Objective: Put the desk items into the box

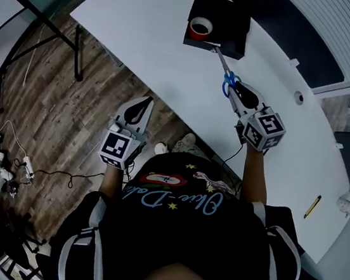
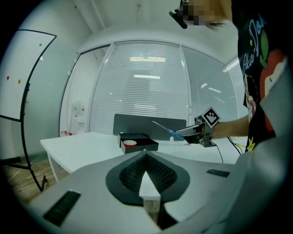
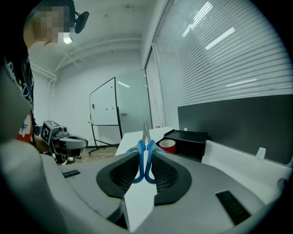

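A black box [image 1: 234,17] stands at the far end of the white table, with a red tape roll [image 1: 200,27] inside it. My right gripper [image 1: 239,91] is shut on the blue handles of a pair of scissors [image 1: 230,82]; the blades point at the box's near edge. In the right gripper view the scissors [image 3: 144,160] sit upright between the pads, with the box [image 3: 188,139] and tape roll [image 3: 167,145] ahead to the right. My left gripper [image 1: 144,104] hangs shut and holding nothing beyond the table's left edge, above the wooden floor. From the left gripper view, the box [image 2: 138,142] is ahead.
A yellow pen-like item [image 1: 312,207] lies near the table's right end. A round cable hole [image 1: 299,98] is in the tabletop [image 1: 162,45]. Black stand legs [image 1: 49,27] and cables [image 1: 5,165] are on the floor at left. A whiteboard [image 3: 104,114] stands beyond the table.
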Demonstrator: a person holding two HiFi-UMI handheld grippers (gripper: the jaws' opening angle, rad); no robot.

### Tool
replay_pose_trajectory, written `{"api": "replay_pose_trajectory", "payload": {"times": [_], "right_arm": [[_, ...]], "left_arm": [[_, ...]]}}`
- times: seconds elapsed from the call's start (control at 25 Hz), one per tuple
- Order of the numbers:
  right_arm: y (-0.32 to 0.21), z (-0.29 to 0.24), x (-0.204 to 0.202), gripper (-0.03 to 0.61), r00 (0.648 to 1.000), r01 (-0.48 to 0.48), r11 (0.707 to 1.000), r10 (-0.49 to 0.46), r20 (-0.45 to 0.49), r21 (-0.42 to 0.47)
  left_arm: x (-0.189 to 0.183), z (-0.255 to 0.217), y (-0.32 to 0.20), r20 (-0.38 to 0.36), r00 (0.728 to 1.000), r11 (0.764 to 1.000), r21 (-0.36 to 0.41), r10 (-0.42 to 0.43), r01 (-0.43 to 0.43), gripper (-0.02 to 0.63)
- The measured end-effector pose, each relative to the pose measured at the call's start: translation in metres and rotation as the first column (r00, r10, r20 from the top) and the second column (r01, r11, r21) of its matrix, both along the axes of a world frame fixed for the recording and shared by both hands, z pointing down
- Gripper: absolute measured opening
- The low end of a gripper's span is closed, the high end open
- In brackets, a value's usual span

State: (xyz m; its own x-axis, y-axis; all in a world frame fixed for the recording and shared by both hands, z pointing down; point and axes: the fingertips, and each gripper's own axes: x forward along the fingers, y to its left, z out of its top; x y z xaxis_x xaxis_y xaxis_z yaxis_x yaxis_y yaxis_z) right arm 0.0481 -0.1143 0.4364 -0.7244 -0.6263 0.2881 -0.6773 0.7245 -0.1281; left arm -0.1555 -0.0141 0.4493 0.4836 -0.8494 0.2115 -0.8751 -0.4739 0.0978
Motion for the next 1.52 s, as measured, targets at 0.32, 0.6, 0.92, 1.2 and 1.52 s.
{"api": "replay_pose_trajectory", "payload": {"times": [0.32, 0.6, 0.92, 1.2, 1.52], "right_arm": [[-0.013, -0.005, 0.008, 0.087, 1.000, 0.013, 1.000, -0.013, 0.011, 0.014], [-0.030, -0.006, 0.033, 0.087, 0.999, -0.013, 1.000, 0.012, 0.048, 0.013], [-0.051, 0.002, 0.060, 0.087, 0.993, -0.038, 0.999, 0.038, 0.113, 0.000], [-0.059, 0.011, 0.068, 0.087, 0.991, -0.030, 0.999, 0.031, 0.133, -0.013], [-0.061, 0.018, 0.084, 0.087, 0.996, -0.077, 0.997, 0.077, 0.035, 0.000]], "left_arm": [[0.026, -0.021, -0.037, -0.053, 0.998, 0.999, 0.031, 0.038, -0.036, -0.003], [0.047, -0.016, -0.059, -0.027, 0.998, 0.998, -0.006, 0.059, -0.059, -0.003], [0.086, -0.018, -0.083, 0.075, 0.988, 0.991, -0.006, 0.133, -0.133, -0.003], [0.095, -0.015, -0.089, 0.108, 0.985, 0.991, -0.028, 0.135, -0.133, -0.003], [0.110, -0.003, -0.107, 0.098, 0.970, 0.975, -0.060, 0.221, -0.216, -0.003]]}}
